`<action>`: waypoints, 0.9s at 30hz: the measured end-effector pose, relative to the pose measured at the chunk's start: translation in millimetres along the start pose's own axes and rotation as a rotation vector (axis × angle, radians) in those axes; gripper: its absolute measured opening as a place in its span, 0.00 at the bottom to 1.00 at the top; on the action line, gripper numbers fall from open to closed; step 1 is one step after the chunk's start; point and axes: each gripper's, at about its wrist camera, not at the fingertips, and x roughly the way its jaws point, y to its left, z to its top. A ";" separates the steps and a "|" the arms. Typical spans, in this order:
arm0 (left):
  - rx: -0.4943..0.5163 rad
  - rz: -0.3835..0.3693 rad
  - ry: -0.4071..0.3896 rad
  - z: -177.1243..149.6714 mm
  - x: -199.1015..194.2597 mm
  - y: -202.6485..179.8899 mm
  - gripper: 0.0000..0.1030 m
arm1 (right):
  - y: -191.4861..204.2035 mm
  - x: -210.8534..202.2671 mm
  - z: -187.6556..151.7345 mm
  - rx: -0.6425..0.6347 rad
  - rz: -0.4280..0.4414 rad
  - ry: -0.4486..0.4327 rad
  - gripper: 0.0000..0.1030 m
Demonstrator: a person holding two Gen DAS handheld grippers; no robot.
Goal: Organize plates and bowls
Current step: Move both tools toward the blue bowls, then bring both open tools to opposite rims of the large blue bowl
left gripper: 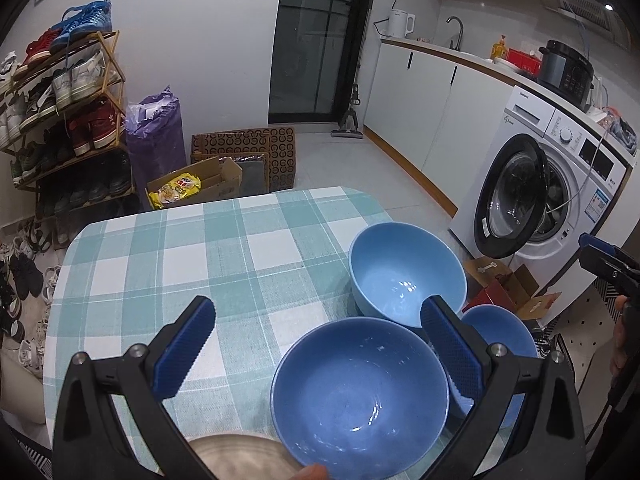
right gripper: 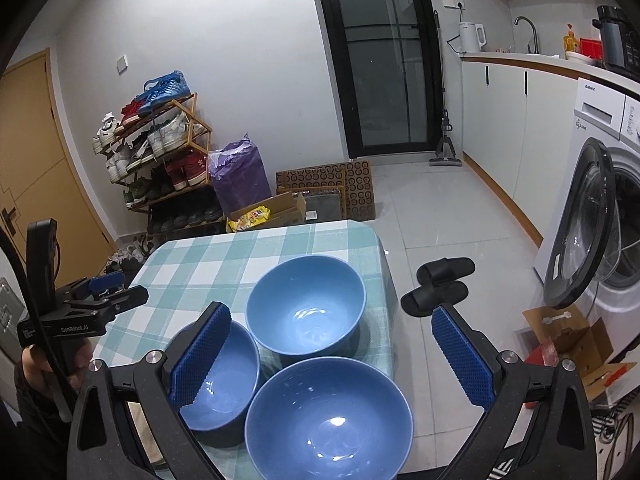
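We hold two tools over the worktop (left gripper: 168,240), which carries a teal-and-white checked cloth; three blue bowls sit clustered at its right edge, toward the near right corner. The left tool (left gripper: 316,346) stands with its jaws spread wide and nothing between them; the right tool (right gripper: 332,356) likewise gapes apart, empty.

Bowl positions: the pale bowl (right gripper: 306,310) sits farthest along the right edge; the small bowl (right gripper: 224,376) lies just beside it, toward the worktop's middle; the near bowl (right gripper: 328,416) overhangs or sits at the near right corner, touching or almost touching the other two. In the left view a tan, blurred disc (left gripper: 236,454) shows at the near edge; possibly a plate, we cannot tell.

Handling judgement: the bowls look glazed, rigid and glossy, so likely slippery against the ribbed blue pads and breakable if dropped; moderate weight expected. We judge the rim the best hold, one finger inside the wall and one outside, since the bodies look too wide to span. Nesting small into large seems the sensible order; the near bowl's closeness to the edge is a risk if nudged.

Legible writing: "GenRobot.AI" on the left tool's body in the right view; "Galanz" on the washing machine (left gripper: 560,160), whose door hangs open. The yellow packet (right gripper: 250,216) in the carton on the floor carries print too small to read.
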 end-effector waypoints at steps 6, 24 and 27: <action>0.011 0.000 0.025 7.7 21.7 -0.8 1.00 | -7.2 25.0 1.8 0.009 -0.008 0.023 0.99; 0.032 -0.003 0.111 18.9 90.3 -10.1 1.00 | -28.3 106.1 -7.8 0.061 0.001 0.158 0.99; 0.026 -0.014 0.126 19.6 99.6 -9.8 1.00 | -30.9 117.4 -10.1 0.067 0.001 0.180 0.99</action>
